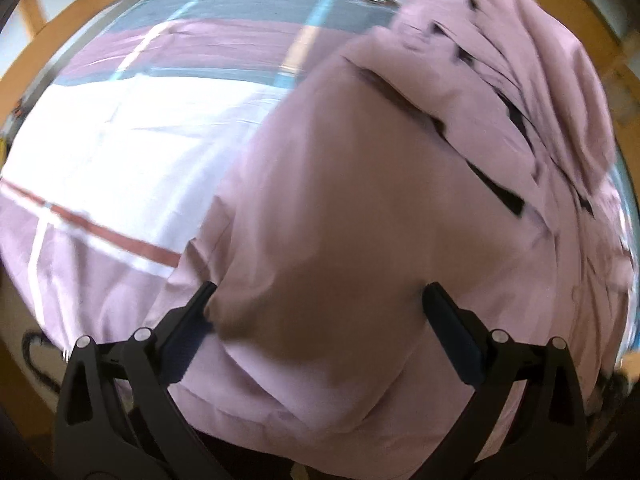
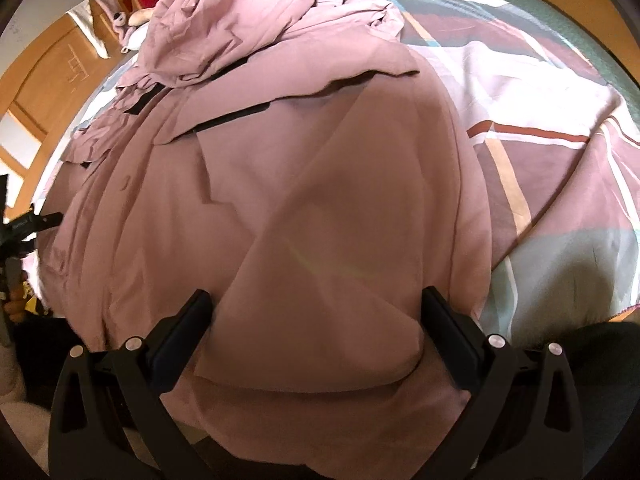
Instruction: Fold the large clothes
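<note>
One wide bed fills both views, covered by a patchwork bedsheet [image 2: 560, 184] in blocks of mauve, white and grey-teal with rust-red and tan stripes; in the left wrist view the same bedsheet [image 1: 120, 160] shows white and mauve panels crossed by a rust stripe. Pale wooden furniture [image 2: 48, 80] rings the bed at the edges of the right wrist view.

Spread over the sheet lies a large dusty-pink cloth garment [image 2: 280, 200] with dark trim strips, the thing to be folded. Its near part lies fairly flat with a folded flap across the middle, while its far end is bunched into a rumpled heap toward the head of the bed. In the left wrist view the garment [image 1: 360, 220] is blurred and covers the centre and right of the frame, its dark trim showing toward the upper right.

The black right gripper [image 2: 316, 312] has its jaws spread wide, with a fold of the pink cloth lying between them and neither finger clamping it. The black left gripper [image 1: 318, 300] likewise has its jaws spread apart, with pink fabric bulging between the fingers; whether the tips touch the cloth cannot be told through the blur.
</note>
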Action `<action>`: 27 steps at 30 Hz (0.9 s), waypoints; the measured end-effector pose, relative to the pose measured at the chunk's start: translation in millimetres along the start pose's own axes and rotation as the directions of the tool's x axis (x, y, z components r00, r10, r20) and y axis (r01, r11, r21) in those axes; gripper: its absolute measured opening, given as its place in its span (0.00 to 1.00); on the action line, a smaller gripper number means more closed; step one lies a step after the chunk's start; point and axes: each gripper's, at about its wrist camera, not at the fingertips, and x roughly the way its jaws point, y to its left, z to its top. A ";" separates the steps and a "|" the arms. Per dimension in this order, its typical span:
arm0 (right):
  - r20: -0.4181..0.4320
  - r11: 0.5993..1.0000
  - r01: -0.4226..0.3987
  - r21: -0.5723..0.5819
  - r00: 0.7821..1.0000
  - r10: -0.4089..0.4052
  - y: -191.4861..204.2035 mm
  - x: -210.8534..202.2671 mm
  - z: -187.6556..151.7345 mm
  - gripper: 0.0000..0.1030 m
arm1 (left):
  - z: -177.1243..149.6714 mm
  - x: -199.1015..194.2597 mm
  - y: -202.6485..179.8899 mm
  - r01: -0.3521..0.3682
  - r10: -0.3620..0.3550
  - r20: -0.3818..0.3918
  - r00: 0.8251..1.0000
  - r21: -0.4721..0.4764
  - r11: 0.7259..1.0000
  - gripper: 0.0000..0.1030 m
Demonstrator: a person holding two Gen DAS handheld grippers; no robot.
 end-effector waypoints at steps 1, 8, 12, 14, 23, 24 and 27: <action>-0.008 1.000 0.016 -0.001 1.000 -0.016 2.6 1.3 1.5 0.99 | 1.0 -1.4 -0.3 -0.016 0.016 -0.001 1.000 -0.029 0.999 0.98; -0.015 1.000 0.016 0.005 1.000 -0.016 -0.2 6.6 5.0 0.99 | 4.9 2.4 -2.4 -0.021 0.020 -0.035 0.999 -0.038 0.999 0.98; -0.005 0.999 0.035 -0.006 0.999 -0.035 4.5 9.2 3.2 0.99 | 3.7 3.5 4.0 0.010 -0.011 -0.030 0.999 -0.033 0.999 0.98; -0.021 1.000 0.027 -0.007 0.999 -0.027 5.2 7.9 4.1 0.99 | 2.5 3.9 3.3 0.015 -0.015 -0.032 0.999 -0.023 1.000 0.98; -0.053 0.957 -0.226 -0.182 0.974 0.220 14.0 -39.0 43.5 0.23 | -4.9 -23.5 -16.8 0.224 -0.222 -0.031 0.975 0.170 0.960 0.43; -0.032 0.939 -0.302 -0.166 0.953 0.301 10.8 -48.8 53.0 0.22 | -2.9 -28.5 -12.9 0.299 -0.298 -0.034 0.954 0.153 0.942 0.36; 0.086 0.866 -0.480 -0.141 0.865 0.494 2.6 -77.7 81.9 0.20 | 4.8 -49.8 -4.3 0.534 -0.536 -0.020 0.844 0.109 0.838 0.28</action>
